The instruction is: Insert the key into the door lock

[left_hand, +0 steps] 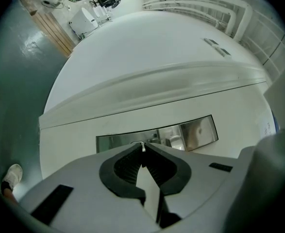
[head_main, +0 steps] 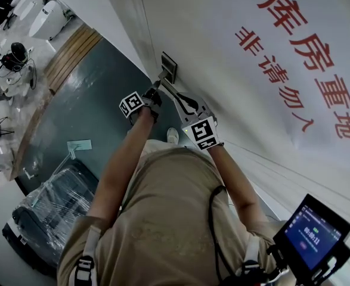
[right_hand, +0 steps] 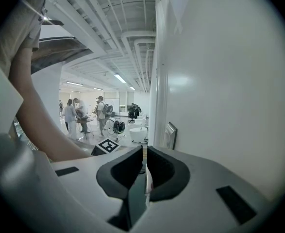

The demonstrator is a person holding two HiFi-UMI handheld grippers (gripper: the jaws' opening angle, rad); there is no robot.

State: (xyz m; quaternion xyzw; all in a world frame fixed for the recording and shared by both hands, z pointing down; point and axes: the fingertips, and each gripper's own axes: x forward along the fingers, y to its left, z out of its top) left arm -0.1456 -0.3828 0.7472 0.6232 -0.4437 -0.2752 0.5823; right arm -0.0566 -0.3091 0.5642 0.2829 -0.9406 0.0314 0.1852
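Observation:
A steel lock plate (head_main: pixel 168 68) is set in the white door (head_main: pixel 234 100), which bears red lettering. In the left gripper view the plate (left_hand: pixel 191 132) lies just beyond my jaws. My left gripper (left_hand: pixel 142 154) is shut on a thin silvery key (left_hand: pixel 142 145), whose tip pokes out at the plate's face. In the head view the left gripper (head_main: pixel 152 91) reaches up to the plate from below. My right gripper (head_main: pixel 169 88) lies alongside it and points the same way. In its own view the right gripper (right_hand: pixel 145 154) has its pads together, and the plate (right_hand: pixel 170 136) is ahead on the right.
A plastic-wrapped suitcase (head_main: pixel 49 213) stands on the dark floor at lower left. A device with a lit screen (head_main: pixel 315 234) hangs at the person's right side. Several people (right_hand: pixel 76 115) stand far back in the hall. A shoe (left_hand: pixel 11 176) shows below the door.

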